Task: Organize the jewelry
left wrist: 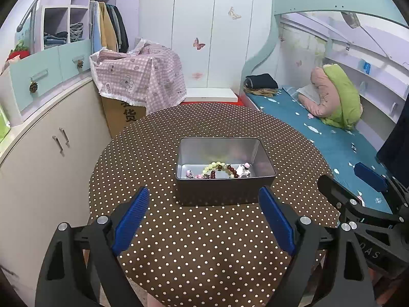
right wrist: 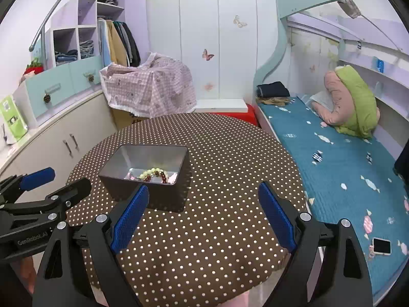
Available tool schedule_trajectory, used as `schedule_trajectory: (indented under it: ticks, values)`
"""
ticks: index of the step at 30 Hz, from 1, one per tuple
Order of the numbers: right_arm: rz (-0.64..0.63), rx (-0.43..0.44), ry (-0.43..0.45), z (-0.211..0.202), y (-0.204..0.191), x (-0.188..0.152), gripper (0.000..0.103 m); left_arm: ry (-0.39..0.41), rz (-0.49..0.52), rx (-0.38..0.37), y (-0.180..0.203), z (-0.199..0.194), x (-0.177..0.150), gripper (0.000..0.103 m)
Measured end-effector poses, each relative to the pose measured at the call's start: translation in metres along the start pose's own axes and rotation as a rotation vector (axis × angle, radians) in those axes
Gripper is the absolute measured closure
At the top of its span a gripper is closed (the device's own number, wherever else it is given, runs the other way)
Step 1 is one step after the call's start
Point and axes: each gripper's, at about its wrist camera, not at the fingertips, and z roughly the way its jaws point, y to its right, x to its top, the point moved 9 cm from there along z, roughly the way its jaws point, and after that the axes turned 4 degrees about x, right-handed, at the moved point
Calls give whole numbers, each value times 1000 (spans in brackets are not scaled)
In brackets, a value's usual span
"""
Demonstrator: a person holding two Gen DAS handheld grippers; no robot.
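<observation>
An open metal tin [left wrist: 225,192] stands in the middle of a round table with a brown polka-dot cloth [left wrist: 204,243]. Inside lies a beaded bracelet [left wrist: 221,168] of pale green and dark red beads, with small pink and white trinkets [left wrist: 244,170] beside it. My left gripper [left wrist: 204,199] hovers open just in front of the tin, nothing between its blue pads. In the right wrist view the tin [right wrist: 163,192] sits left of centre with the bracelet [right wrist: 153,174] showing. My right gripper [right wrist: 203,197] is open and empty, to the right of the tin. The left gripper [right wrist: 53,179] shows at the left edge.
A bed with a teal sheet [right wrist: 332,158] runs along the right, with a phone [right wrist: 381,246] lying on it. White cabinets [left wrist: 46,158] line the left. A box under a pink checked cloth [left wrist: 143,76] stands behind the table.
</observation>
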Motion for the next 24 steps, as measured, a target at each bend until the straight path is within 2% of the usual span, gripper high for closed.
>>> schedule_trajectory:
  ticks: [4, 7, 24]
  values:
    - [5, -6, 1, 0, 1, -1, 18, 9, 42, -10, 5, -1, 0, 18]
    - [15, 2, -3, 2, 0, -3, 18, -6, 31, -22, 6, 1, -2, 18]
    - [17, 5, -6, 3, 5, -4, 18, -9, 56, 19, 6, 5, -2, 17]
